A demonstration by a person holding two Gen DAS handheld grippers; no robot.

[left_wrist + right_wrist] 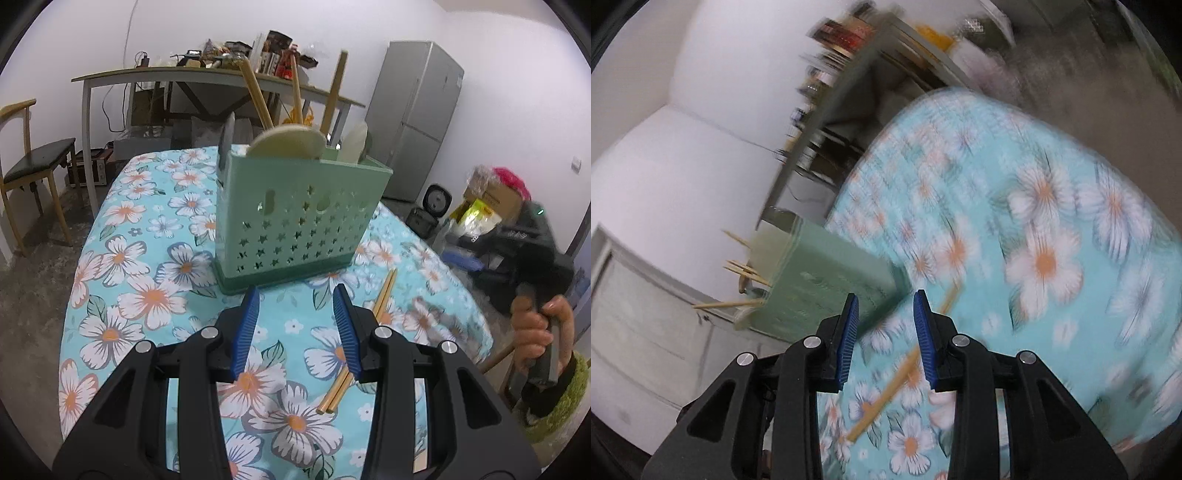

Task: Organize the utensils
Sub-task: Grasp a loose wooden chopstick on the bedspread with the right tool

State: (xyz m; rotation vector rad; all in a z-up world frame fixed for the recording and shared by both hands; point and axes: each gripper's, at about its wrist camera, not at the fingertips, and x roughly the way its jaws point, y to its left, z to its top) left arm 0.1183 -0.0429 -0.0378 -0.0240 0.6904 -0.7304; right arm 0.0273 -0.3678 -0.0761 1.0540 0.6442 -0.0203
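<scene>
Left gripper [295, 295]: jaws partly apart, nothing between the blue pads, hanging low over the desk and aimed at the foot of the caddy.
Chopsticks [334, 391]: a pair lying flat on the flowered cloth, touching each other, running under the left gripper's right finger and angling up toward the caddy's near right corner.
Right gripper [883, 299]: jaws partly apart too and empty; that view is rolled and really smeared. A light stick, probably the same chopsticks [886, 391], shows on the cloth below the gap between the pads.
Right hand [535, 332]: off past the desk's right edge in the left wrist view, wrapped round the handle, green fuzzy cuff at the wrist.
Desk [122, 258]: covered in turquoise cloth with big white flowers.
Caddy [299, 218]: mint green, star cutouts, standing upright mid-desk just past the left gripper, darker green base.
In the caddy: a few wooden sticks [256, 96] poking up, plus pale flat utensils; can't tell which compartment each sits in.
Behind: cluttered side table [177, 75], chair [33, 170] on the left, grey fridge [417, 118] on the right.
</scene>
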